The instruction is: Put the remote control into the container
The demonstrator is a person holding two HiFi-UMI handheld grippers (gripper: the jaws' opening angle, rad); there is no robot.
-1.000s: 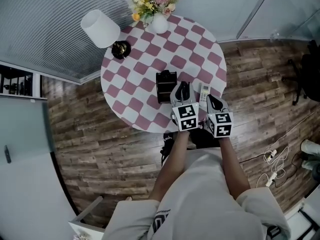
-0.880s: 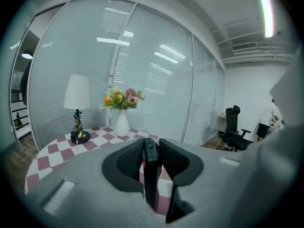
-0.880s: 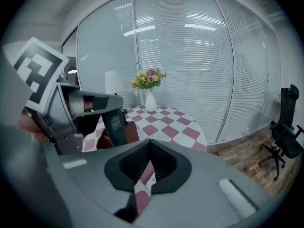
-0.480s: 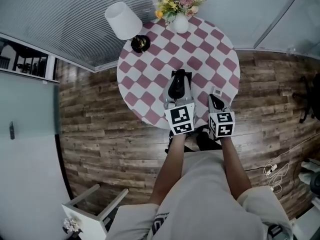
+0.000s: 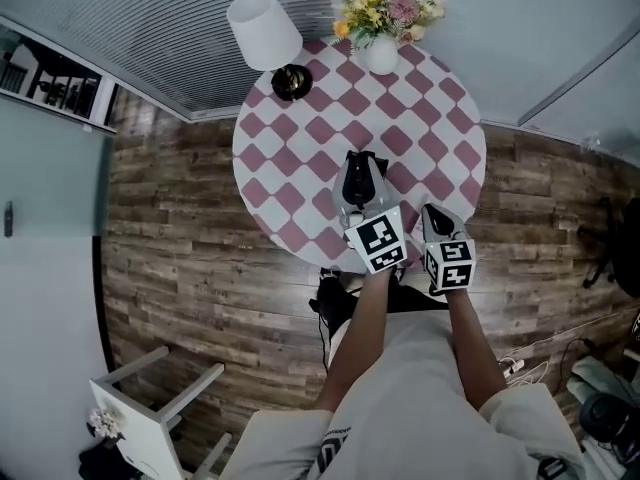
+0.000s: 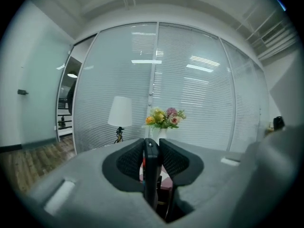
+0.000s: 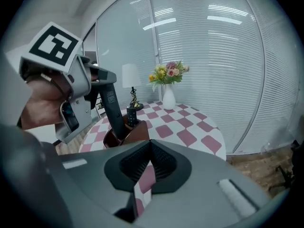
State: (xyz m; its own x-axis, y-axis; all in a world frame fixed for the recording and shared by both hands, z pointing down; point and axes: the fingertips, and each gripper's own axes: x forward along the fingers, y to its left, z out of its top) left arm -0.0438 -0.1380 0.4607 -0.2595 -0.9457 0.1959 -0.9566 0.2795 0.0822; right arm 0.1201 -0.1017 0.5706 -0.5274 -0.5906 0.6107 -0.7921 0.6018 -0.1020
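My left gripper (image 5: 362,173) is shut on a black remote control (image 7: 112,110), which it holds nearly upright. In the right gripper view the remote's lower end dips behind the rim of the brown container (image 7: 137,133), where another dark remote (image 7: 132,116) stands. In the left gripper view the black remote (image 6: 151,167) is pinched edge-on between the pads. In the head view the left gripper hides most of the container. My right gripper (image 5: 434,218) hovers over the table's near right edge. It is shut with nothing in it (image 7: 151,161).
The round table (image 5: 300,138) has a pink-and-white check cloth. A white lamp (image 5: 265,33) and a vase of flowers (image 5: 385,28) stand at its far side. Slatted glass walls lie behind it. Wood floor surrounds it, with a white chair (image 5: 150,408) at the lower left.
My left gripper has carried the black remote up and to the left, from beside the container to over it. The right gripper shifted slightly. The head view swung.
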